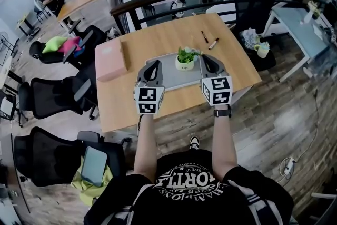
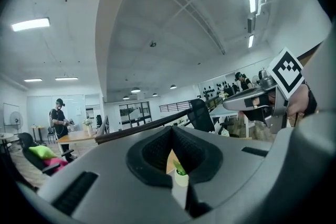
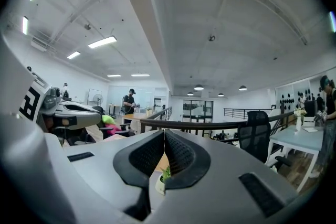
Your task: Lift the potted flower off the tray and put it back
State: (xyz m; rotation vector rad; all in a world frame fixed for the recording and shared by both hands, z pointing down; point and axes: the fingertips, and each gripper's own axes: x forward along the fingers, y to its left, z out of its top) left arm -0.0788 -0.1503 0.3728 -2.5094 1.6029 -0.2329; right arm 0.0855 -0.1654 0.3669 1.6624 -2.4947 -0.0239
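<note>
I am holding my left gripper (image 1: pixel 153 66) and right gripper (image 1: pixel 209 63) level, the fingers (image 2: pixel 149 152) of both clenched on nothing. The potted flower (image 1: pixel 185 58) is standing upright on the tray (image 1: pixel 171 77), ahead of the fingers and between them (slightly nearer the right, I judge). Only the head view is showing this gap; each gripper view is showing just the pot peeking below its fingers.

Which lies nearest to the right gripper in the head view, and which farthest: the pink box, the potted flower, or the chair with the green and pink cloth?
Measured from the right gripper:
1. potted flower, just to its left, on the tray.
2. pink box, near the left edge of the table.
3. chair with the green and pink cloth, beyond the table, far left.
</note>
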